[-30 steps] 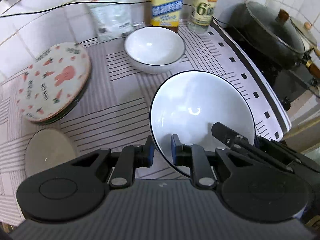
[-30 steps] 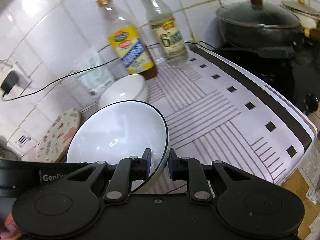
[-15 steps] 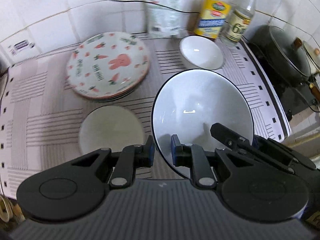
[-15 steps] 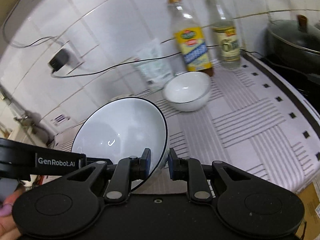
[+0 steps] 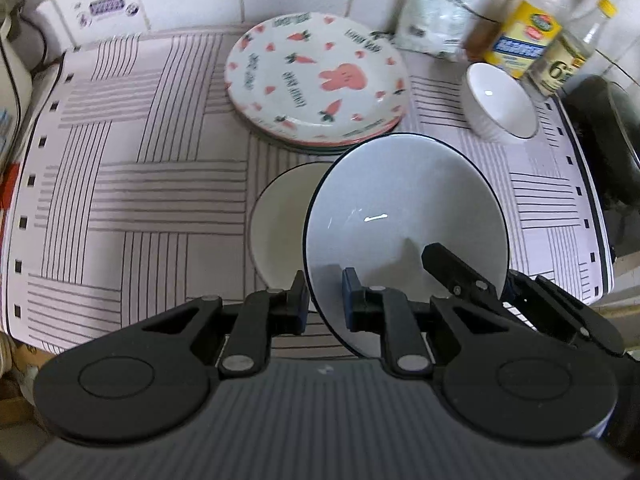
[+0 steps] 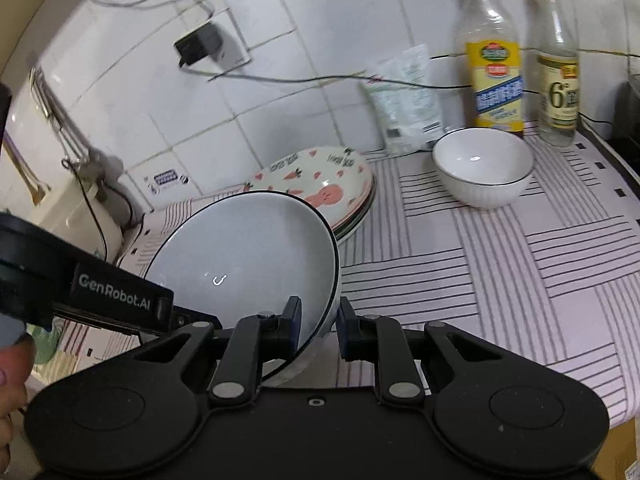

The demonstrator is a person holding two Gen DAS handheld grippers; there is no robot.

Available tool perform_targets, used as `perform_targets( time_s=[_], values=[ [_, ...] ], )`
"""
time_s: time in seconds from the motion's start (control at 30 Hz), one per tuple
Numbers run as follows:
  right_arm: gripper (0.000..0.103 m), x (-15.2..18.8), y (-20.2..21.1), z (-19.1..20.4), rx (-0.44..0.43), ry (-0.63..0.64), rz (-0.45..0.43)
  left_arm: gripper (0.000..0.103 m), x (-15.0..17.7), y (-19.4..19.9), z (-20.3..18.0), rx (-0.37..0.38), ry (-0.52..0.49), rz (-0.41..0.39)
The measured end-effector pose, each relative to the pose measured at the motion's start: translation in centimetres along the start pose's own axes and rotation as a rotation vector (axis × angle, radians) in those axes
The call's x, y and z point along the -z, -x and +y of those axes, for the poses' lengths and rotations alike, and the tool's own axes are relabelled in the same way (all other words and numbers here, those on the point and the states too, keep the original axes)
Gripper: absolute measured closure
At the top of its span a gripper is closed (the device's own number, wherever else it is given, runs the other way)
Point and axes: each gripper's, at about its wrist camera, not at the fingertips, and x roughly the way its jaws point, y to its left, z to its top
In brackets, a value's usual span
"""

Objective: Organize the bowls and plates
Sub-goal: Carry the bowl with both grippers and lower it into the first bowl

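Observation:
Both grippers hold one large white bowl with a black rim point(image 5: 404, 216), lifted above the counter. My left gripper point(image 5: 325, 306) is shut on its near rim; my right gripper point(image 6: 318, 322) is shut on the rim's opposite side, the bowl point(image 6: 248, 264) tilting left. A cream plate point(image 5: 280, 224) lies on the mat partly under the bowl. A stack of plates topped by a carrot-and-rabbit plate point(image 5: 316, 80) sits behind it and shows in the right wrist view point(image 6: 320, 188). A small white bowl point(image 5: 498, 106) stands at the back right point(image 6: 482, 166).
Two bottles point(image 6: 494, 60) and a white pouch point(image 6: 406, 100) stand against the tiled wall. A dark pot point(image 5: 612, 136) sits on the stove at the right. A cream appliance point(image 6: 68, 208) stands at the left. A cable runs along the wall. The striped mat point(image 5: 132, 192) covers the counter.
Both grippers have carried the large bowl leftward, from beside the stove to above the cream plate. The plate stack and small bowl stayed in place.

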Motion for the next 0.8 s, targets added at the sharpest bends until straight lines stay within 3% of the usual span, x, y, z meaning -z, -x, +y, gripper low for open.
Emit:
perform_targets(
  time_s=[0.37, 0.63, 0.8],
  values=[
    [0.081, 0.5, -2.5, 2.7, 0.039, 0.126, -0.003, 0.084, 0.1, -2.6, 2.9, 0.038, 0.045, 0.071],
    [0.081, 0.3, -3.7, 2.0, 0.019, 0.069, 0.015, 0.084, -0.4, -3.8, 3.3, 0.05, 0.047, 0.116],
    [0.081, 0.7, -4.1, 3.1, 0.074, 0.178, -0.005, 0.084, -0.6, -4.2, 3.2, 0.038, 0.037, 0.124]
  ],
)
